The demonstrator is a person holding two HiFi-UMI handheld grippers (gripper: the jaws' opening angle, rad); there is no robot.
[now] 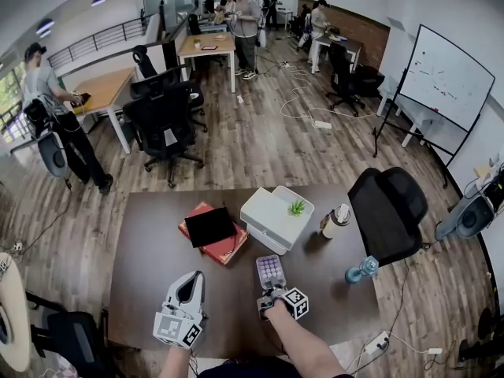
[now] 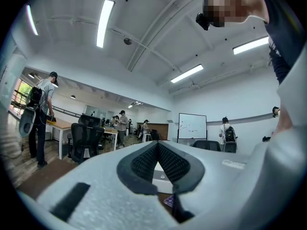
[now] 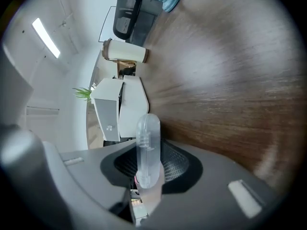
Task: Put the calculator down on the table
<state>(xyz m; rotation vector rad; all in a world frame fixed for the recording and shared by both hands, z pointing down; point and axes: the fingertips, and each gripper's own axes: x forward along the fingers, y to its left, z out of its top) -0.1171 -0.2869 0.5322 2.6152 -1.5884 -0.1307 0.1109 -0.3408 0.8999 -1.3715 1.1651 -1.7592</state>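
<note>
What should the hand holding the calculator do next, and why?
Probably ease the calculator down onto the bare table beneath it. The right gripper is clamped on its near end, and nothing lies in the way there.

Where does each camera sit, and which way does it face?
Head view: on the person's head, facing steeply down at the table; shows both forearms, the left hand-held gripper and right hand-held gripper.
Left gripper view: on the left hand-held gripper, facing level across the office; its shut, empty jaws and the person's torso show.
Right gripper view: on the right hand-held gripper, rolled sideways, facing along the table; its jaws clamp the calculator.
Shared: head view and right gripper view both show the calculator and white box.
</note>
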